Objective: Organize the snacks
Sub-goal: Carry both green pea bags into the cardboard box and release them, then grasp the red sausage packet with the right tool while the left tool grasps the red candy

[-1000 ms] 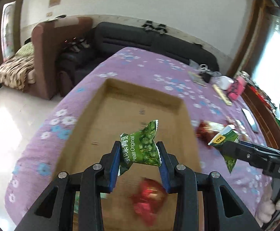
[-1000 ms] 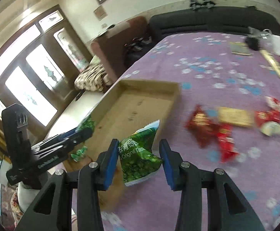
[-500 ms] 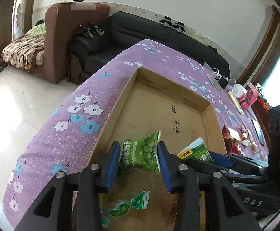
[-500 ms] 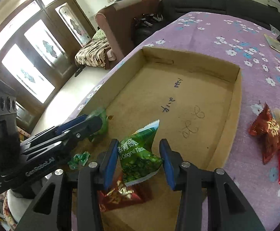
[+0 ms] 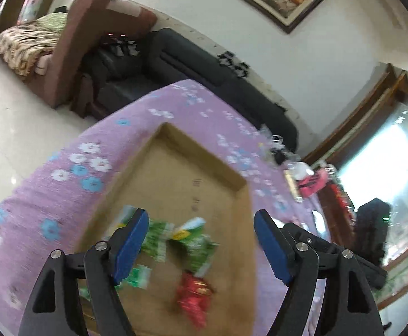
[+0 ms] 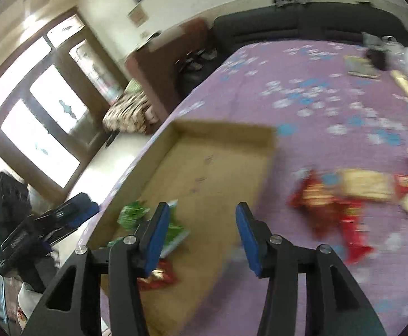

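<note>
A shallow cardboard tray [image 5: 176,179] lies on the purple flowered tablecloth; it also shows in the right wrist view [image 6: 204,173]. Green pea packets [image 5: 192,240] and a red snack packet [image 5: 194,294] lie in its near end. In the right wrist view the green packets [image 6: 132,214] and a red packet [image 6: 159,275] lie in the tray. My left gripper [image 5: 201,246] is open and empty above them. My right gripper [image 6: 201,238] is open and empty over the tray's near right side. Red and yellow snack packets [image 6: 341,196] lie loose on the cloth to the right.
A dark sofa [image 5: 209,84] and a brown armchair [image 5: 72,42] stand beyond the table. Small items, a pink object [image 5: 313,182] and a phone, lie at the table's far right end. The left gripper's body [image 6: 36,232] shows at the left of the right wrist view.
Both grippers have opened and let go of their green pea packets, which now lie in the tray. Both have pulled back and up; the views are blurred by motion.
</note>
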Demonstrator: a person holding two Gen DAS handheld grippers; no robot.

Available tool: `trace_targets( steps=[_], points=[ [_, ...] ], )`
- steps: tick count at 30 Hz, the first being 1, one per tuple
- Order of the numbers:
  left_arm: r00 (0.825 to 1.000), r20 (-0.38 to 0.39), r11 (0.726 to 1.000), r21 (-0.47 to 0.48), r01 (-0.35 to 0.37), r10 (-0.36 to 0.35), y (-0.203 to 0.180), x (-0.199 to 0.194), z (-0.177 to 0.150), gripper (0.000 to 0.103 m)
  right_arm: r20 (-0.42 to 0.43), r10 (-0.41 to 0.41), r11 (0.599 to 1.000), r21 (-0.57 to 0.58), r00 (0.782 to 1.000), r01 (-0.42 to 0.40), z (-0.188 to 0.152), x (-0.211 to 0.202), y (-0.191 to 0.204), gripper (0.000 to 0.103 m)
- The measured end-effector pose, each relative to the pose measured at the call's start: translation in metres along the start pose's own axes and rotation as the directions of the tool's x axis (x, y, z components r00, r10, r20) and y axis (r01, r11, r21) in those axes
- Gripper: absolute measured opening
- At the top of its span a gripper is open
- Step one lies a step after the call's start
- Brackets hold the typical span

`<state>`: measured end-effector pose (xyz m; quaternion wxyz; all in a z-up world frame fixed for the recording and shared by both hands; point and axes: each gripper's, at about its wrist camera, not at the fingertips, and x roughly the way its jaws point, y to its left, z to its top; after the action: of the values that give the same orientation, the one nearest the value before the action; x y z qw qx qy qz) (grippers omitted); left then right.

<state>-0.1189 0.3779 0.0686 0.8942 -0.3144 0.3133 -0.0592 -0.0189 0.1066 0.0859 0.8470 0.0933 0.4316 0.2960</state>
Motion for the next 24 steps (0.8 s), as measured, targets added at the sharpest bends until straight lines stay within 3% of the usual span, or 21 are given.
trace_targets(
  steps=[6, 10, 14, 21, 22, 23, 24],
  points=[
    [0.987, -0.057, 0.989, 0.011, 0.149, -0.148, -0.039, 0.012, -0.015, 0.081, 0.04, -0.162, 0.978, 0.137, 0.986, 0.155, -0.009, -0.046, -0.097, 0.052],
    [0.979, -0.148, 0.985, 0.08, 0.153, -0.14, -0.071, 0.037, -0.031, 0.081, 0.007, -0.191, 0.971, 0.149, 0.982, 0.188, -0.023, -0.042, -0.122, 0.052],
    [0.971, -0.217, 0.981, 0.145, 0.13, -0.097, -0.098, 0.058, -0.047, 0.081, -0.012, -0.19, 0.977, 0.1, 0.982, 0.19, -0.031, -0.028, -0.116, 0.052],
    [0.969, -0.244, 0.975, 0.199, 0.099, -0.049, -0.123, 0.075, -0.055, 0.081, -0.019, -0.237, 0.972, -0.019, 0.971, 0.236, -0.028, 0.009, -0.093, 0.051],
    [0.968, -0.246, 0.975, 0.202, 0.094, -0.042, -0.125, 0.079, -0.054, 0.081, -0.017, -0.243, 0.97, -0.025, 0.97, 0.243, -0.028, 0.011, -0.093, 0.04],
    [0.967, -0.251, 0.974, 0.206, 0.091, -0.037, -0.128, 0.083, -0.054, 0.081, -0.022, -0.244, 0.969, -0.03, 0.969, 0.244, -0.028, 0.014, -0.094, 0.023],
    [0.966, -0.257, 0.974, 0.209, 0.088, -0.032, -0.131, 0.088, -0.054, 0.081, -0.034, -0.238, 0.971, -0.026, 0.971, 0.237, -0.029, 0.018, -0.096, 0.019]
  ],
)
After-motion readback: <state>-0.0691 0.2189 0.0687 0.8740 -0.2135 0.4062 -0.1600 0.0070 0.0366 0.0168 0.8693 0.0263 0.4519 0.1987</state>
